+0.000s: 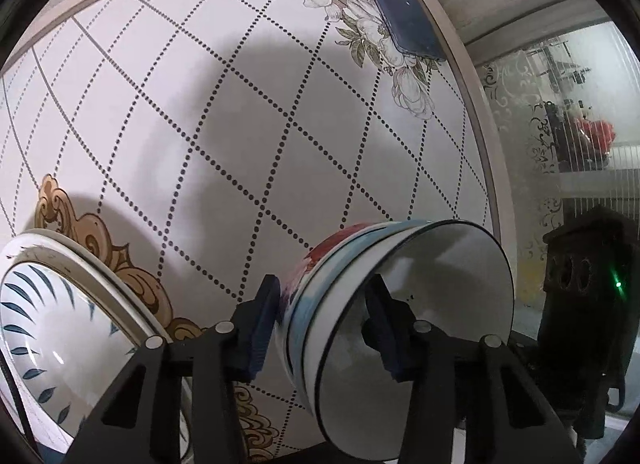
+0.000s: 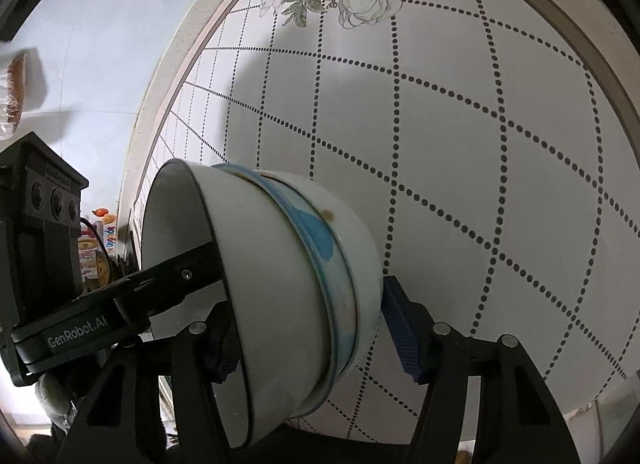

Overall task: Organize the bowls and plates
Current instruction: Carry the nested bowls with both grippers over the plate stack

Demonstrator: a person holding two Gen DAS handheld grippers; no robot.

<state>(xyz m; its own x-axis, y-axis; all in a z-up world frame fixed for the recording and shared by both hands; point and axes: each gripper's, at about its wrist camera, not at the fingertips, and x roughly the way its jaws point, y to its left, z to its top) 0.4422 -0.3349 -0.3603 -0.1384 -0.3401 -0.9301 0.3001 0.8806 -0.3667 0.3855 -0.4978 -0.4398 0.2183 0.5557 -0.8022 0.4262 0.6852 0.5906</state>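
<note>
A stack of bowls (image 1: 360, 304), tipped on its side above the table (image 1: 200, 104), is clamped by both grippers. The left gripper (image 1: 320, 312) is closed across its wall; the right gripper (image 2: 308, 328) grips it from the opposite side. A plate (image 1: 52, 324) lies nearby.
</note>
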